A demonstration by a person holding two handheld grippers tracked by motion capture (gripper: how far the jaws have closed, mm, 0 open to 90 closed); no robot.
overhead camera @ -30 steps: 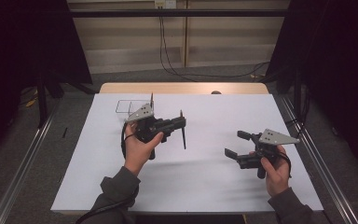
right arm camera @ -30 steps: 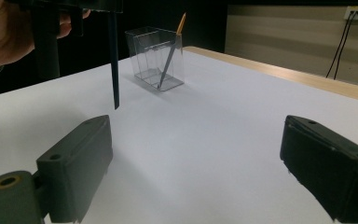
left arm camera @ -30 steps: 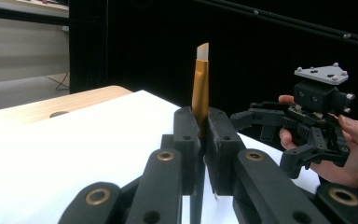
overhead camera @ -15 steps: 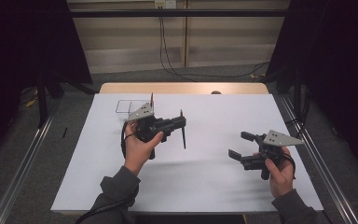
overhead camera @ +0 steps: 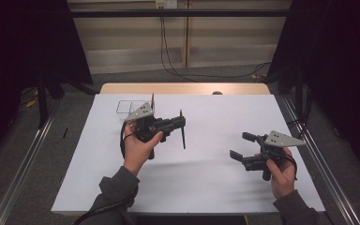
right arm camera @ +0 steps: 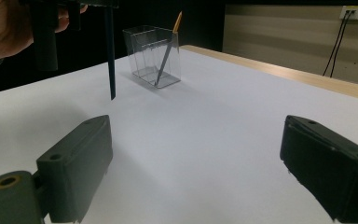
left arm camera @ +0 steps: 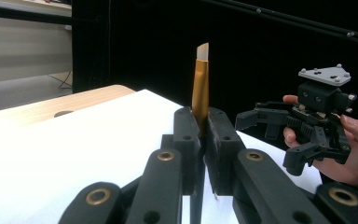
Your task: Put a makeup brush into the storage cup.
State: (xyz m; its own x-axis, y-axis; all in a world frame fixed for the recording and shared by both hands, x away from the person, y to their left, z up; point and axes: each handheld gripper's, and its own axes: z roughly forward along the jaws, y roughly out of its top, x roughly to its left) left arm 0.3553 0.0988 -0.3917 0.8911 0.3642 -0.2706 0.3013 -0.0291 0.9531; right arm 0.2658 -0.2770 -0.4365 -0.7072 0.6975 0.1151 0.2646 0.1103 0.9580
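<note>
Left gripper point(overhead camera: 180, 125) hanging above table point(overhead camera: 201, 187), fingers point(left arm camera: 186, 140) clamping pen point(left arm camera: 200, 88) upright, tip pointing down, clear of surface. Clear holder point(right arm camera: 152, 56) standing near far left corner, 1 pen inside leaning. Right gripper point(overhead camera: 241, 147) hovering low at right, well apart, fingers point(right arm camera: 74, 158) spreading wide, carrying nothing. Risks, judged: grip sitting near pen's top, so long lower end possibly swinging or slipping; tip catching holder rim on entry could tip light holder, nothing bracing it
</note>
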